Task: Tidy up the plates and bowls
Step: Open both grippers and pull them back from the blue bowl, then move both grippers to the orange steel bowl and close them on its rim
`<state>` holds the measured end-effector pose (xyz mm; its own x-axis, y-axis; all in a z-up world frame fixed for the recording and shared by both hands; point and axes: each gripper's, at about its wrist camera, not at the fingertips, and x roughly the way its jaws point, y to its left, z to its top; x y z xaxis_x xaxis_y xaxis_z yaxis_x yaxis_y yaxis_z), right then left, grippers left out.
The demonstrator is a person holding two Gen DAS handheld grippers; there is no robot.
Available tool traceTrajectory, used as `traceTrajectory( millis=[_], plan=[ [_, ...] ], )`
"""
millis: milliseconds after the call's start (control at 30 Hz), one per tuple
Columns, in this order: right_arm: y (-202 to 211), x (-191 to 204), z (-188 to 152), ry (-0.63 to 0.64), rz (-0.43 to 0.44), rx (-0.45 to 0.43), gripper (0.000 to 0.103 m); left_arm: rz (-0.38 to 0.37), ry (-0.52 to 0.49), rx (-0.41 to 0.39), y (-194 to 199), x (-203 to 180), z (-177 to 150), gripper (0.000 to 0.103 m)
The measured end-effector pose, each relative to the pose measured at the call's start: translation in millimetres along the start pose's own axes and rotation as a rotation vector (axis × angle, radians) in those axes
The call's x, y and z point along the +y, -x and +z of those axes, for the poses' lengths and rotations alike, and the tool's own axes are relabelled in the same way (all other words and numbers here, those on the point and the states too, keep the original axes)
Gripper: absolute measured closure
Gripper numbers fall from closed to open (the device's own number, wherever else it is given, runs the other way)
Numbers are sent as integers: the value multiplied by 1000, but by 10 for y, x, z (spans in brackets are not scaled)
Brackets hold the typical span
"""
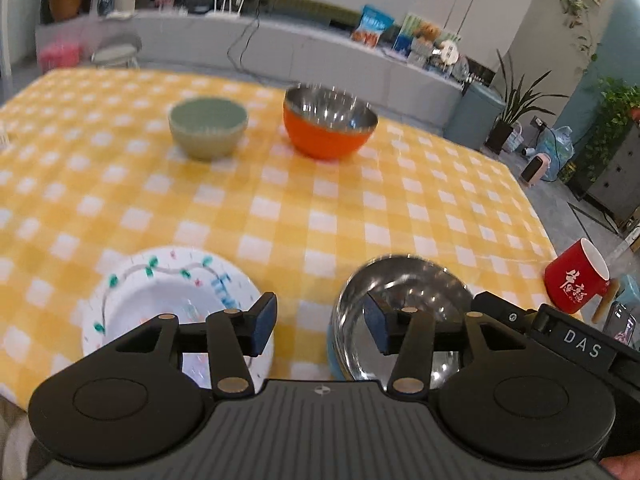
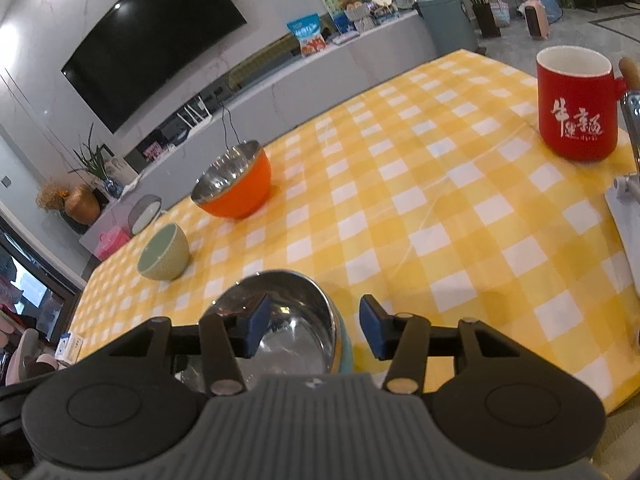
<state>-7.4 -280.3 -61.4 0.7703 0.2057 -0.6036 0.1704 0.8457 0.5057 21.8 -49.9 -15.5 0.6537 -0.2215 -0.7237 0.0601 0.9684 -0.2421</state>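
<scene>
In the left wrist view, my left gripper point(image 1: 320, 326) stands open over the yellow checked tablecloth point(image 1: 304, 208), with nothing between its pads. A white patterned plate point(image 1: 172, 300) lies under its left finger. A steel bowl with a blue outside point(image 1: 404, 300) sits under its right finger. In the right wrist view, my right gripper point(image 2: 313, 328) is open astride that steel bowl's point(image 2: 288, 320) right rim. One pad is inside and one outside, and neither presses on it. Farther back stand a green bowl point(image 1: 208, 128) point(image 2: 163, 254) and an orange steel-lined bowl point(image 1: 330, 128) point(image 2: 236, 184).
A red mug point(image 1: 578, 280) point(image 2: 576, 104) with a wooden handle stands near the table's right edge. A white board with a metal clamp point(image 2: 624, 216) lies at the right border. Beyond the table are a long grey counter point(image 1: 280, 40), a television and plants.
</scene>
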Motion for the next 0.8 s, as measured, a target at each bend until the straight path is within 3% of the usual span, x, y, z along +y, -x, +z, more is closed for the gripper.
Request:
traceTrajectory(
  millis=[233, 800],
  plan=[
    [38, 137, 20, 79, 4, -65, 52, -10, -14, -26, 64, 50, 118, 46],
    [-242, 586, 245, 279, 17, -98, 48, -6, -101, -74, -79, 56, 588, 46]
  ],
)
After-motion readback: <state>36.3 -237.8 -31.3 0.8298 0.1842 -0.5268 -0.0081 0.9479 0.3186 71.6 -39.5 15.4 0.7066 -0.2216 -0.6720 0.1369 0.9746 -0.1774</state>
